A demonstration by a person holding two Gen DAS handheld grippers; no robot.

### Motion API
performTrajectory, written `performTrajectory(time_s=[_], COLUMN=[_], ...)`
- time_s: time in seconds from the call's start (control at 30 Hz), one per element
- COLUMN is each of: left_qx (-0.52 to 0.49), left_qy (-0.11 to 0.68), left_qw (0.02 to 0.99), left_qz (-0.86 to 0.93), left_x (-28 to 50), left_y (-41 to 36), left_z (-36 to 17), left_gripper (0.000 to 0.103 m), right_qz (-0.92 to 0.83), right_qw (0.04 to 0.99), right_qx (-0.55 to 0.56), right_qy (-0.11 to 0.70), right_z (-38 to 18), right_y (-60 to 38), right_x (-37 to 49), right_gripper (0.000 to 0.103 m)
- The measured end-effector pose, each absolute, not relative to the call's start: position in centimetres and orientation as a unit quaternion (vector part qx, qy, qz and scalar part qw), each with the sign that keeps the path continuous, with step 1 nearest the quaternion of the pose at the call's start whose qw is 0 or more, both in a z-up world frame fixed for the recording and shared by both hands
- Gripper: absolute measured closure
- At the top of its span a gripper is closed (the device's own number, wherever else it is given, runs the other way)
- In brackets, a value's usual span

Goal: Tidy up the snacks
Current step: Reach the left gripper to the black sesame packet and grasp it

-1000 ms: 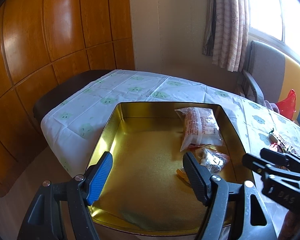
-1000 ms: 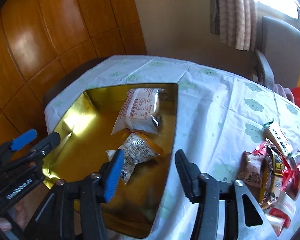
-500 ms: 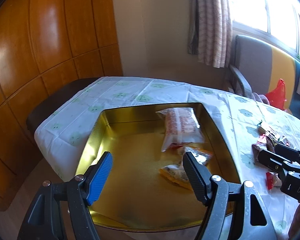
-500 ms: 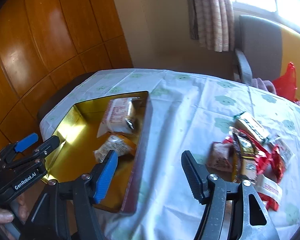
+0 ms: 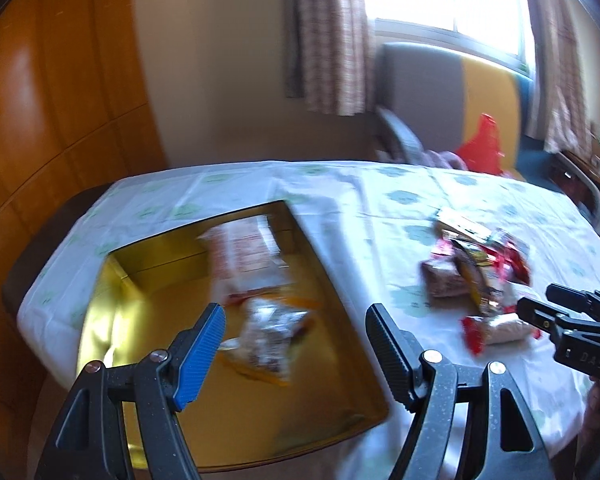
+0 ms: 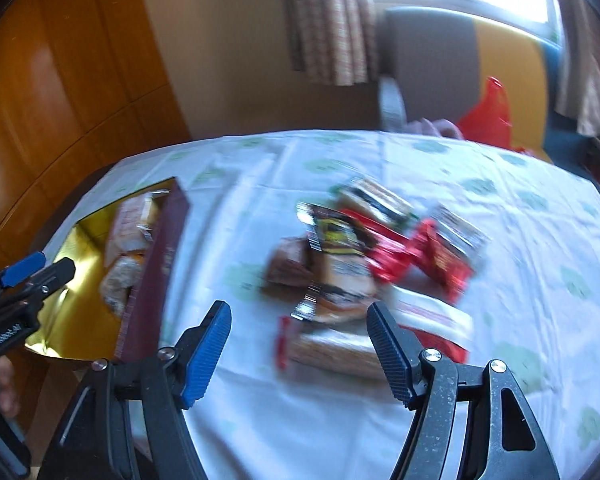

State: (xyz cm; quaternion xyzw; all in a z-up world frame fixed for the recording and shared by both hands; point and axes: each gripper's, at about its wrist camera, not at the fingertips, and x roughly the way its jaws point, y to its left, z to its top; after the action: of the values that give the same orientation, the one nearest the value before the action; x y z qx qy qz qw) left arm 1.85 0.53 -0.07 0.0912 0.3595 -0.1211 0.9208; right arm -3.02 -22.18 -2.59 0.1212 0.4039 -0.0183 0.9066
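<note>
Around the work area, a grey and yellow upholstered chair [image 5: 440, 92] with a red plastic bag [image 5: 485, 146] on its seat stands at the far side of the bench [image 6: 520, 248], which wears a white cloth printed with green motifs, and checked curtains [image 5: 328, 36] hang beside the bright window. Nothing lies between either tool and the snacks. The left hand-held gripper [image 5: 296, 344] is released, holding nothing, above the shallow gold-lined rectangular tin [image 5: 112, 304], whose long axis runs from the near bench edge toward the far-left corner. Inside the tin lie a clear-and-white printed snack bag [image 5: 248, 260] at the far end and a silvery packet with orange trim [image 5: 272, 332] nearer, both blurred, lying roughly along the tin's length. The right hand-held gripper [image 6: 300, 348] is likewise spread wide and empty, low over a loose heap of red, yellow and brown wrapped snacks [image 6: 364, 256] on the cloth, well right of the tin. The closest piece, a pale wafer-like packet with a red end [image 6: 328, 348], lies crosswise between its fingers.
</note>
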Motion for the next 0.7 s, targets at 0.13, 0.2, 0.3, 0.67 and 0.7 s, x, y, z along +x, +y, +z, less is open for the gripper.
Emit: performTrajectory(time_s=[0.13, 0.2, 0.3, 0.67, 0.7], left_qx=[0.132, 0.131, 0.121, 0.114, 0.116], left_qy=[0.366, 0.384, 0.409, 0.462, 0.469], left_qw=[0.903, 0.89, 0.87, 0.824, 0.821], left_qz=[-0.18, -0.209, -0.248, -0.307, -0.306], left_x=[1.8, 2.2, 2.9, 6.2, 6.8], left_y=[-3.0, -4.4, -6.6, -16.1, -17.0], left_z=[-0.4, -0.8, -1.3, -3.4, -3.8], left_gripper=[0.029, 0.029, 0.029, 0.043, 0.043], right_qz=[-0.043, -0.055, -0.07, -0.113, -0.115], right_qw=[0.9, 0.896, 0.891, 0.879, 0.877], right_qx=[0.132, 0.139, 0.15, 0.184, 0.189], right_qy=[0.414, 0.419, 0.424, 0.426, 0.426], right_z=[-3.6, -4.2, -4.9, -6.4, -6.5], right_y=[-24.2, -25.2, -26.6, -30.7, -31.0], right_x=[-4.4, -5.0, -5.9, -8.1, -8.3], right_gripper=[0.032, 0.032, 0.031, 0.031, 0.031])
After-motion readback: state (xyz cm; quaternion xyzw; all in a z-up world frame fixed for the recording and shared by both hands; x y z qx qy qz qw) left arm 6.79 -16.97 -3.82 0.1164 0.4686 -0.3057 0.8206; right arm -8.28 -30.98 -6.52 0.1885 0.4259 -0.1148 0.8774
